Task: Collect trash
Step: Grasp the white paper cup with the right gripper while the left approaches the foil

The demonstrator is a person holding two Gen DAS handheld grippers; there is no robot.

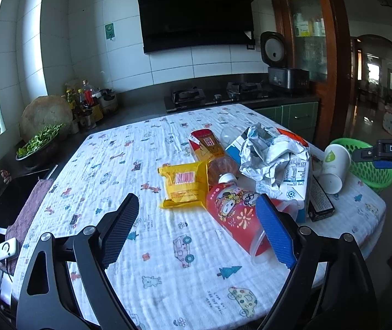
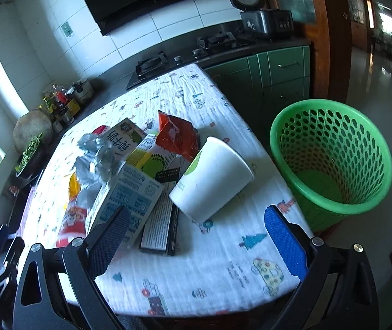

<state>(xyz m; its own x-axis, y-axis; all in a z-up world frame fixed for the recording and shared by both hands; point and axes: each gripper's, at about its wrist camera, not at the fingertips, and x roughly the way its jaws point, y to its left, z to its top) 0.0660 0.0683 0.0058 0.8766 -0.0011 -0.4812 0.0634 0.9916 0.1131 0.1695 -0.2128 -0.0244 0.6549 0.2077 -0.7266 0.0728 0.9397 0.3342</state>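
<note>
A pile of trash lies on the patterned tablecloth: a yellow wrapper, a red plastic cup on its side, crumpled silver foil, a milk carton, a flat black box and a white paper cup on its side. A green mesh basket stands beside the table's right edge. My left gripper is open above the cloth, its right finger by the red cup. My right gripper is open, just short of the white cup.
A counter with a gas hob, a rice cooker, bottles and a bowl of greens runs behind the table. Green cabinets and a wooden door frame stand at the right.
</note>
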